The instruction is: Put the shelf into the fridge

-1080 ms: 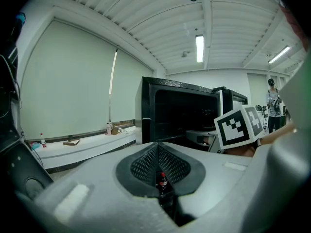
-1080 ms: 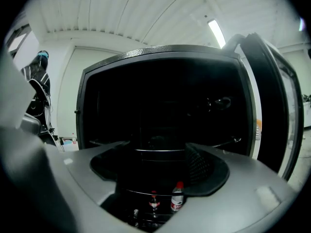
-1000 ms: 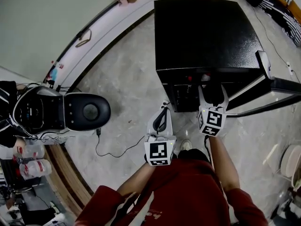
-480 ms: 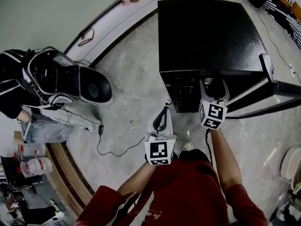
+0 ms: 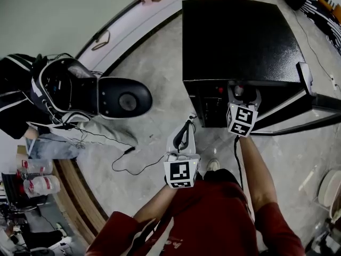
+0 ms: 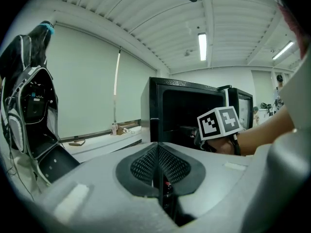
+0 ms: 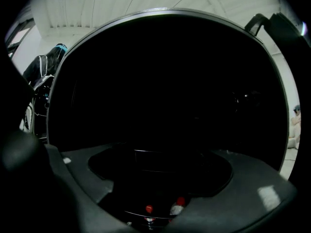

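The black fridge [image 5: 240, 36] stands on the floor with its door [image 5: 314, 108] swung out to the right. My right gripper [image 5: 243, 92] reaches into its dark opening. Its jaws have just been opening and stand wide apart [image 7: 158, 174]. Between them I see only faint pale lines of a flat shelf edge [image 7: 160, 153] in the dark, and neither pad presses on it. My left gripper [image 5: 186, 126] hangs lower and to the left, in front of the fridge [image 6: 184, 110]. Its mesh pads [image 6: 146, 165] meet with nothing between them.
Two red-capped bottles [image 7: 147, 208] stand low inside the fridge. A person carrying black gear [image 5: 69, 89] is on the left, with a cable [image 5: 133, 167] trailing over the floor. A curved ledge [image 5: 122, 25] runs along the wall. Bottles [image 5: 34, 184] sit at the far left.
My right gripper has pushed further into the fridge opening. The person with the black gear has come into view at the left, and its round part has swung right. My left gripper stayed put.
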`<state>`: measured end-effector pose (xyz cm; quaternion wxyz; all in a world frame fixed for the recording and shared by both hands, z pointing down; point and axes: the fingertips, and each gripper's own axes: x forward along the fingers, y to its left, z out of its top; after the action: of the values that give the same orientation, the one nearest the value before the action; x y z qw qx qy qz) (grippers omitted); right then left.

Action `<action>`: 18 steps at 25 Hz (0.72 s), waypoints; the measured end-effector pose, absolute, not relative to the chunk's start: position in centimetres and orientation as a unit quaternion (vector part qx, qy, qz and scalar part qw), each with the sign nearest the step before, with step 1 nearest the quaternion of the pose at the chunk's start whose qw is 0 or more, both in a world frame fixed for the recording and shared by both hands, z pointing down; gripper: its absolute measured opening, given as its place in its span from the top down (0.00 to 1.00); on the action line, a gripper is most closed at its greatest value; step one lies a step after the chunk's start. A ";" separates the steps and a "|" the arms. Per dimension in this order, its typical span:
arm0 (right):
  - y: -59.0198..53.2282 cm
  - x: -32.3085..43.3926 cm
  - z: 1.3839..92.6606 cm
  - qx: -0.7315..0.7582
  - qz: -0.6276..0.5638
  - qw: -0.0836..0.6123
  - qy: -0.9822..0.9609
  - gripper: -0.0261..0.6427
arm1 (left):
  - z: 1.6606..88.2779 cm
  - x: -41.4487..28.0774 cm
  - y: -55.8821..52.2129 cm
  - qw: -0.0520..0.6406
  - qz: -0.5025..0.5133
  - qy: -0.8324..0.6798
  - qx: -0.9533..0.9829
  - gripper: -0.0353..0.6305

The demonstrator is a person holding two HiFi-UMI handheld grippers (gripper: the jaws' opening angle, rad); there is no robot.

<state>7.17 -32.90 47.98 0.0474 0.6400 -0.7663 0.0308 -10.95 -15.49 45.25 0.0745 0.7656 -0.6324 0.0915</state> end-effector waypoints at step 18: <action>-33.4 7.1 48.4 0.629 0.033 0.048 -0.775 0.36 | 45.3 -10.5 -14.7 0.064 0.092 -0.634 0.765 0.95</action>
<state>7.05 -33.35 48.37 0.0478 0.6290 -0.7752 0.0331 -10.54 -14.71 45.28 0.0644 0.7649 -0.6343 0.0921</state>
